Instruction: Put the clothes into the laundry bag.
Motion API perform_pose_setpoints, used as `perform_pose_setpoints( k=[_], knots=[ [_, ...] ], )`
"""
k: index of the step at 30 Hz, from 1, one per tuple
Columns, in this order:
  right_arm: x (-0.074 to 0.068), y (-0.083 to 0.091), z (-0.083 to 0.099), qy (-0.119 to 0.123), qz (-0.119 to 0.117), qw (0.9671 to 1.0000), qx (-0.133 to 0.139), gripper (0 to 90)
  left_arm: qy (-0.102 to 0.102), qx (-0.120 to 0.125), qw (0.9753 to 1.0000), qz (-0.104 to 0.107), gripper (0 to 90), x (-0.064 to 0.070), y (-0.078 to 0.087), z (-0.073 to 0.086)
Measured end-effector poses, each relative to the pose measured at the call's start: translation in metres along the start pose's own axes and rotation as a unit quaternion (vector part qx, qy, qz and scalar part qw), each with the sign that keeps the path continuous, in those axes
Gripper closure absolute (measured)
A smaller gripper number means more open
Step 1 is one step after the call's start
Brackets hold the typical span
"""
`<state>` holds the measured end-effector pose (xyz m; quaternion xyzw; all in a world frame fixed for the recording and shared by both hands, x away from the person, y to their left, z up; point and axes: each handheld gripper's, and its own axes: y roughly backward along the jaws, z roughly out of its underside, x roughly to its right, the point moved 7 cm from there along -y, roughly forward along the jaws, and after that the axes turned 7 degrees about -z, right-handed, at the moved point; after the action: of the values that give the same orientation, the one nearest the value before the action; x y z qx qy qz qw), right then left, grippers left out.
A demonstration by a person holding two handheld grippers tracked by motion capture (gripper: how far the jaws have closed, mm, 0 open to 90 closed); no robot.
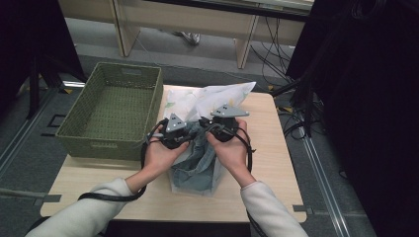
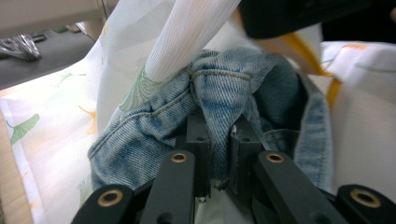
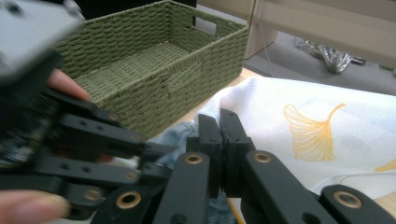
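The left claw [image 2: 218,154] is pinched down tight on a fold of the faded blue denim garment [image 2: 224,98], and you can see the fabric squeezed right between the jaws in the left gripper view. The right claw [image 3: 223,140] has its jaws pressed together too. Whether there's a bit of cloth caught between them, I honestly can't tell; the denim sits just behind and below the tips there.

From above, both claws sit close together near the middle of the tabletop [image 1: 123,190], left claw [image 1: 179,134] just left of the right claw [image 1: 213,129], both on top of the denim bunched at the mouth of a white mesh laundry bag [image 1: 220,98] printed with yellow and green ginkgo leaves. The bag spreads toward the far right of the tabletop, and a lump of denim hangs toward the near edge.

To the left there's a green woven basket [image 1: 116,106], sitting on the far-left corner and just beside the bag.

The hands cover most of the claws from above, so the grip points are hidden there.
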<state>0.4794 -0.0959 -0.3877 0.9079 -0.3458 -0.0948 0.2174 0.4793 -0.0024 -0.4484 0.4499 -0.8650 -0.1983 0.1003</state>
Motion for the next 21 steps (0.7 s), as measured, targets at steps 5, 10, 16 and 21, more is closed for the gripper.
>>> perform_pose_setpoints(
  k=[5, 10, 16, 21],
  knots=[
    [0.003, 0.0, 0.002, -0.011, 0.0, 0.9999, -0.002, 90.0, 0.004, -0.004, 1.0, -0.001, 79.4, 0.003, -0.017, 0.014],
    [0.008, 0.001, 0.003, -0.015, 0.003, 0.9999, -0.001, 90.0, -0.008, -0.005, 0.9999, 0.011, 77.1, 0.005, -0.019, 0.018],
    [0.009, 0.001, 0.003, -0.013, 0.007, 0.9999, -0.002, 90.0, -0.004, -0.009, 0.9997, 0.021, 74.5, 0.007, -0.019, 0.019],
    [0.011, 0.001, 0.005, -0.013, 0.009, 0.9999, -0.004, 90.0, -0.03, -0.006, 0.9988, 0.038, 55.4, 0.01, -0.012, 0.015]
  ],
)
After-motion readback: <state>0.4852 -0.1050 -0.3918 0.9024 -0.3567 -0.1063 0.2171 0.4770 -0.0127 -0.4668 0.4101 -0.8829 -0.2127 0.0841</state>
